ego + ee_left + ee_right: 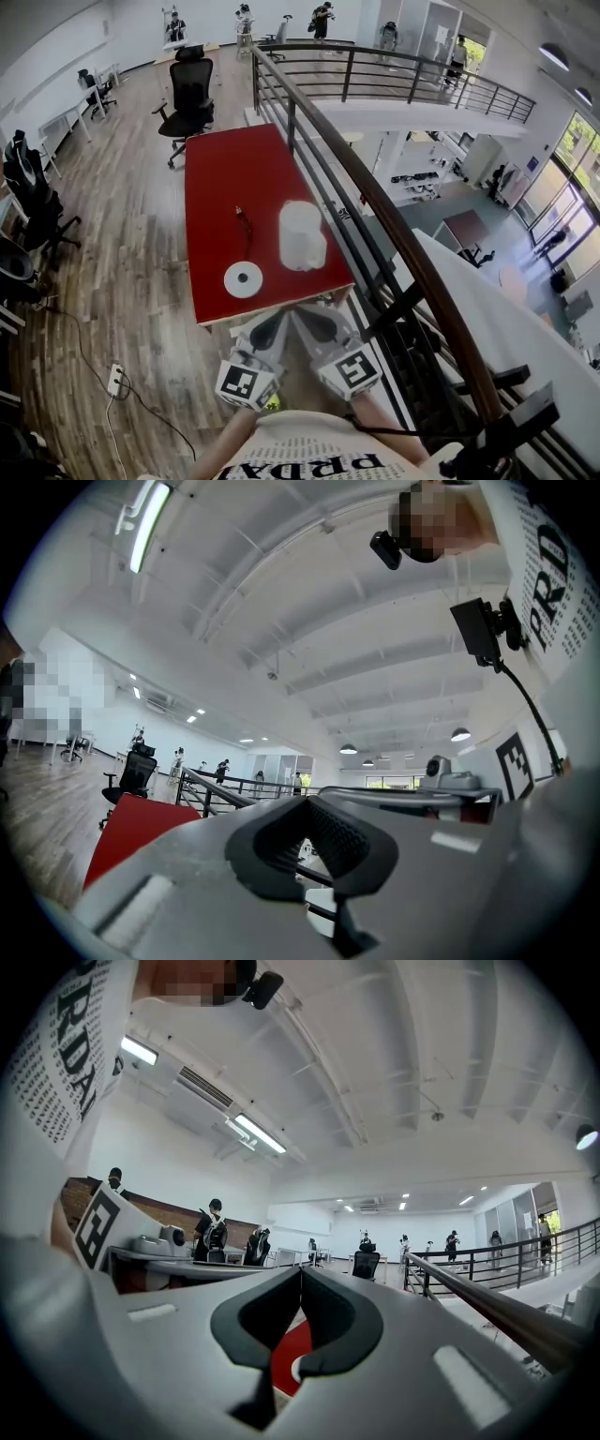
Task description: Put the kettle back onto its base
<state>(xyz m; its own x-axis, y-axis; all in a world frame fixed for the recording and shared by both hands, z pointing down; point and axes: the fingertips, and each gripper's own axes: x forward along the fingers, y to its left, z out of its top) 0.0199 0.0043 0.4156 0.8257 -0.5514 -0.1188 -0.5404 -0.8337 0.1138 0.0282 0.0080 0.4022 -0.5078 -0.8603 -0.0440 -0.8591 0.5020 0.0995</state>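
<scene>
On the red table [225,178] a white kettle [302,234] stands near the right edge. Its round white base [244,279] lies apart from it at the near left, with a cord [246,225] running up the table. Both grippers hang close together just off the table's near edge, below the base and the kettle. My left gripper [273,325] [307,801] is shut and holds nothing. My right gripper [313,323] [300,1271] is shut and empty too. A strip of the red table [284,1365] shows through the right jaws.
A dark metal railing [375,197] runs along the table's right side, over a drop to a lower floor. A black office chair [190,94] stands at the table's far end. A power strip [114,379] and cable lie on the wooden floor at the left. People stand far back.
</scene>
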